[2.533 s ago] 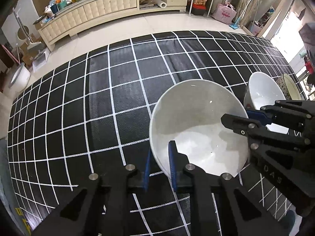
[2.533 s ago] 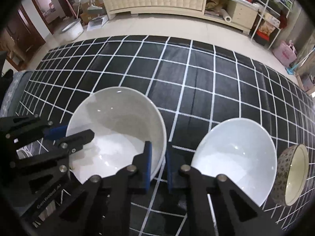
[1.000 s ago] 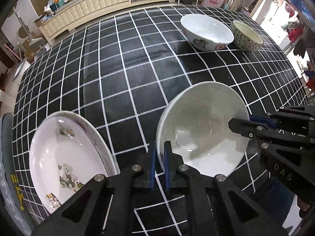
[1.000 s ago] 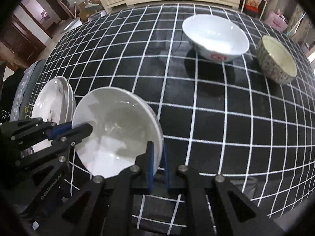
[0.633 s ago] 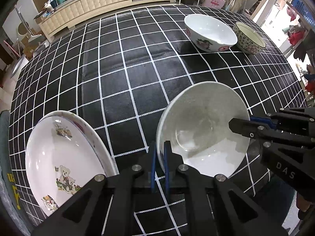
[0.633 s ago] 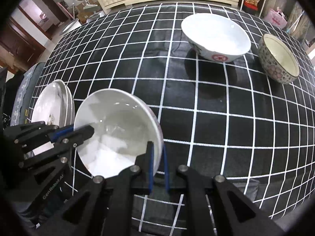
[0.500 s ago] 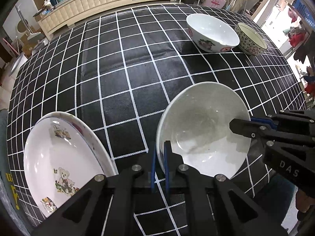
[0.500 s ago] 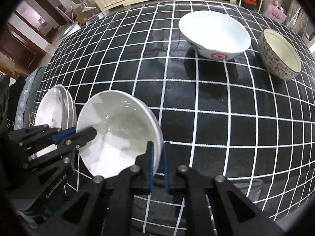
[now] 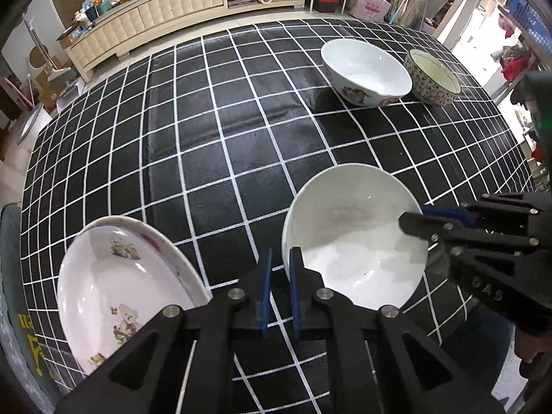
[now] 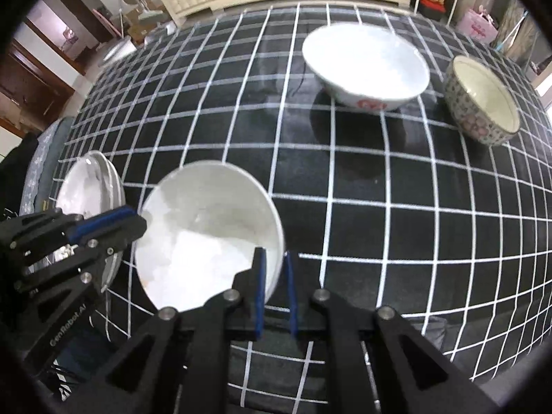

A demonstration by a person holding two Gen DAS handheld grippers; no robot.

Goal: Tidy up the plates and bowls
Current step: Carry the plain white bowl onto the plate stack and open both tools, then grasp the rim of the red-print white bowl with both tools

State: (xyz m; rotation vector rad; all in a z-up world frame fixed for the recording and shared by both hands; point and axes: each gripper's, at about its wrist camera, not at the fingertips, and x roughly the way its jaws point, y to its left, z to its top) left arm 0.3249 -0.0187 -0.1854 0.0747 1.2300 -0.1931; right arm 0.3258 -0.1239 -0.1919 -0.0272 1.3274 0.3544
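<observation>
Both grippers hold one white bowl [image 9: 355, 238] above the near part of the black checked table. My left gripper [image 9: 278, 258] is shut on its left rim. My right gripper [image 10: 274, 260] is shut on its right rim; the same bowl [image 10: 207, 231] shows in the right wrist view. A stack of white picture plates [image 9: 120, 296] lies at the near left edge, just left of the held bowl, and shows in the right wrist view [image 10: 89, 186] too. A second white bowl [image 9: 365, 69] and a small patterned bowl [image 9: 433, 77] stand at the far right.
The black tablecloth [image 9: 224, 138] with white grid covers the whole table. A long cream cabinet [image 9: 148, 27] stands on the floor beyond the far edge. The table's near edge runs just under the grippers.
The held bowl was lifted off the table beside the second white bowl and carried back and left. It now hangs next to the plate stack. Both grippers stayed shut on it.
</observation>
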